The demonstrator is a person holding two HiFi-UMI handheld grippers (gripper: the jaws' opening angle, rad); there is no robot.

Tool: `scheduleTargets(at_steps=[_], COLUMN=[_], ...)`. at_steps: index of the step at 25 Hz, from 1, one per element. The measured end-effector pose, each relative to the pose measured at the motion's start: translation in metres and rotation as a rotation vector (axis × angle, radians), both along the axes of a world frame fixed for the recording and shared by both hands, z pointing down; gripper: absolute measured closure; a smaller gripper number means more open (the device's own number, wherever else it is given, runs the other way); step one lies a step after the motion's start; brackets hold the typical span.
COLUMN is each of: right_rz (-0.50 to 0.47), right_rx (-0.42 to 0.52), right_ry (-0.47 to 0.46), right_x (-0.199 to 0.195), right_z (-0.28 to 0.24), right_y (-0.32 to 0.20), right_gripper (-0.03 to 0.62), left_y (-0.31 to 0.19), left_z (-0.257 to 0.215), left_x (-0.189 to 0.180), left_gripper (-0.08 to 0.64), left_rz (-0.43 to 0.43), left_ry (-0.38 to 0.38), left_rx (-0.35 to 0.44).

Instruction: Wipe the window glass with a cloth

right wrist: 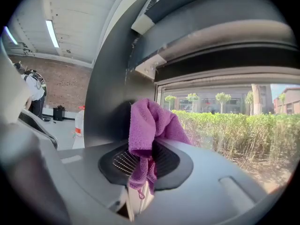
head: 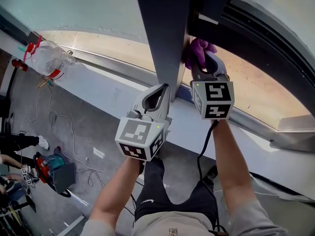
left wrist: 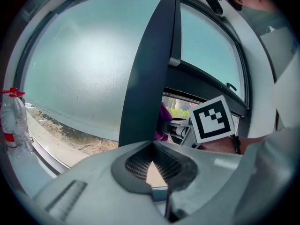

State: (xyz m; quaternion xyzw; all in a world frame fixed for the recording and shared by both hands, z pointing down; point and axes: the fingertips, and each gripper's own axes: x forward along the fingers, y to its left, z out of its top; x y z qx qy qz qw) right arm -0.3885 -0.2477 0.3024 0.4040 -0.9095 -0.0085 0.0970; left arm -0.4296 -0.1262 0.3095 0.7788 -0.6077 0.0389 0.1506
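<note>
**Q:** What does the right gripper [head: 199,63] carry?

**A:** Its jaws are clenched on a bunched purple microfibre cloth [right wrist: 149,123]. The cloth is held up just beside the right edge of the dark grey upright window post [head: 162,33].

**Q:** And the left gripper [head: 165,86]?

**A:** Its jaws are pressed together with nothing between them. The tips are close to the same post and face the pale window glass [left wrist: 84,74].

**Q:** Other items?

**A:** A clear plastic bottle with a red cap [head: 47,58] stands on the pale window sill [head: 113,90], well apart to the left.
</note>
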Motion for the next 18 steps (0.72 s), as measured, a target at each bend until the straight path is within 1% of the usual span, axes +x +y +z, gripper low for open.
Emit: scheduleTargets(at_steps=[4,6,12,15,18], right_rz=[-0.005,0.003,0.026,0.041,0.063], right_rx=[-0.041,-0.044,-0.029,-0.028,-0.027], right_ry=[0.025,0.027,0.041,0.034,0.021], right_x=[0.002,0.003,0.011,0.024,0.044], right_z=[0.03,0.037,0.035,0.03,0.026], right_y=[-0.001,-0.002,-0.005,-0.002,0.0], right_gripper=[0.5,0.5,0.5,0.5,0.5], left_y=[-0.003,-0.004,-0.006,-0.01,-0.013], left_z=[0.01,0.015,0.018,0.012,0.009], left_x=[0.001,0.003,0.01,0.018,0.034], left_gripper=[0.56,0.56,0.56,0.56,0.56], left_rz=[-0.002,0.003,0.014,0.031,0.058], left_ry=[-0.004,-0.006,-0.01,-0.016,-0.017], left_rx=[-0.014,-0.02,-0.026,-0.023,-0.022])
